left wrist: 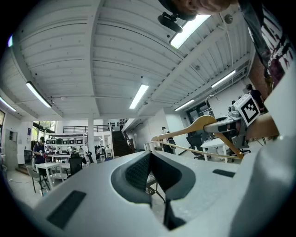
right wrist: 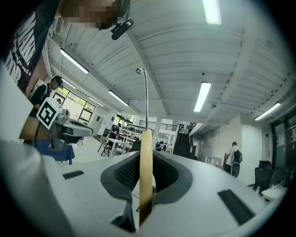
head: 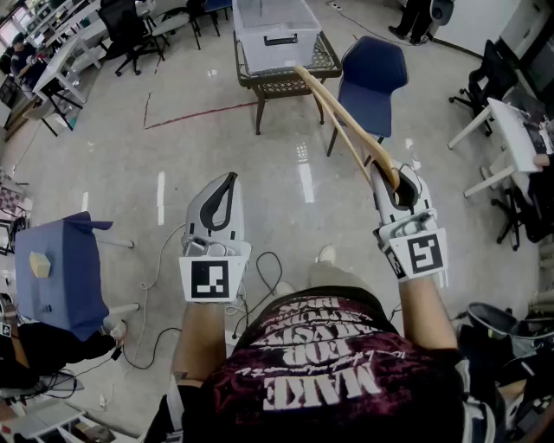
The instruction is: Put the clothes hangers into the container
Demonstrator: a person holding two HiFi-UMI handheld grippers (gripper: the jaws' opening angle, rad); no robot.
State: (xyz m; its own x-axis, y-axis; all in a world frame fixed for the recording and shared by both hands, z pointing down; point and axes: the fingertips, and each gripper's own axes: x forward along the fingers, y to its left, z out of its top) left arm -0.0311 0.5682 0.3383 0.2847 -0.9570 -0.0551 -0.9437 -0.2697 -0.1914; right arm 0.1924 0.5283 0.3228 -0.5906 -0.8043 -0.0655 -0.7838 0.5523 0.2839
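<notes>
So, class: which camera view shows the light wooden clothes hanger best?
The left gripper view: it catches the light wooden clothes hanger side-on, showing both sloping arms and the lower bar. The head view foreshortens the hanger into a curved strip; the right gripper view sees only its thin edge and metal hook.

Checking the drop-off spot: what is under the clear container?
A brown wicker-topped table, with bare floor between its legs. The container hides most of the tabletop, so anything lying there is unseen.

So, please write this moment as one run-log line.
right gripper: shut on wooden hanger | left gripper: shut, empty | container: on table, hanger not inside
</notes>
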